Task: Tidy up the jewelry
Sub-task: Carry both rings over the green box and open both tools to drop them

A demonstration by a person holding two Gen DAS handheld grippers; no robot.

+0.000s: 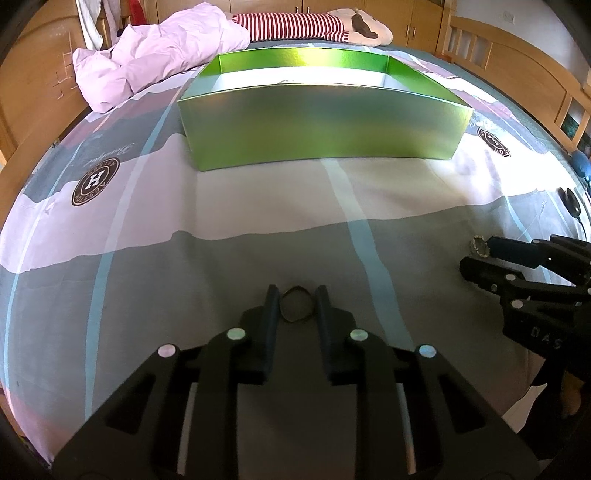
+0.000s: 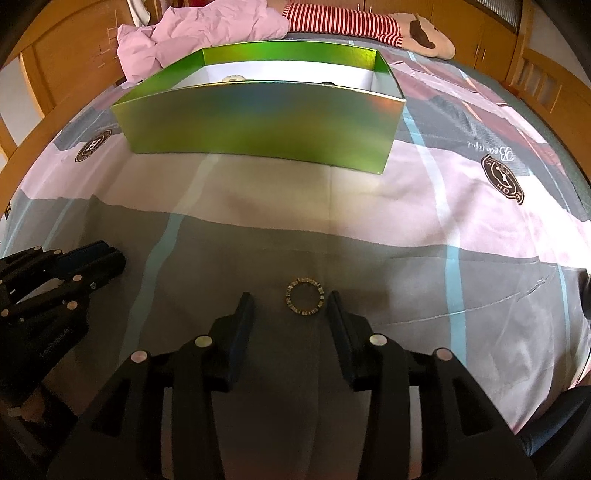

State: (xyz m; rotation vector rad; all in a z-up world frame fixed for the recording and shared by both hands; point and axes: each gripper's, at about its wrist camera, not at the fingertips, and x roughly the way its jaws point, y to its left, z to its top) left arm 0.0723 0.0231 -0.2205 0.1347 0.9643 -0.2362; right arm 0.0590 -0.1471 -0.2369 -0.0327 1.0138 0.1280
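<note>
A dark thin bracelet (image 1: 296,304) lies on the bedsheet between the fingers of my left gripper (image 1: 297,295), squeezed into a pointed oval; the fingers touch its sides. A beaded gold-and-silver bracelet (image 2: 305,296) lies flat on the sheet between the tips of my right gripper (image 2: 290,301), which is open, with a gap on the left side. It also shows in the left wrist view (image 1: 479,246) at the right gripper's (image 1: 474,254) tips. A shiny green open box (image 1: 317,122) (image 2: 258,122) stands farther up the bed, with small items inside (image 2: 233,78).
A pink crumpled duvet (image 1: 155,59) and a striped plush toy (image 1: 295,24) lie behind the box. Wooden bed frame (image 1: 517,62) runs along the right. A black object (image 1: 570,203) lies at the sheet's right edge. The left gripper shows at the left in the right wrist view (image 2: 110,264).
</note>
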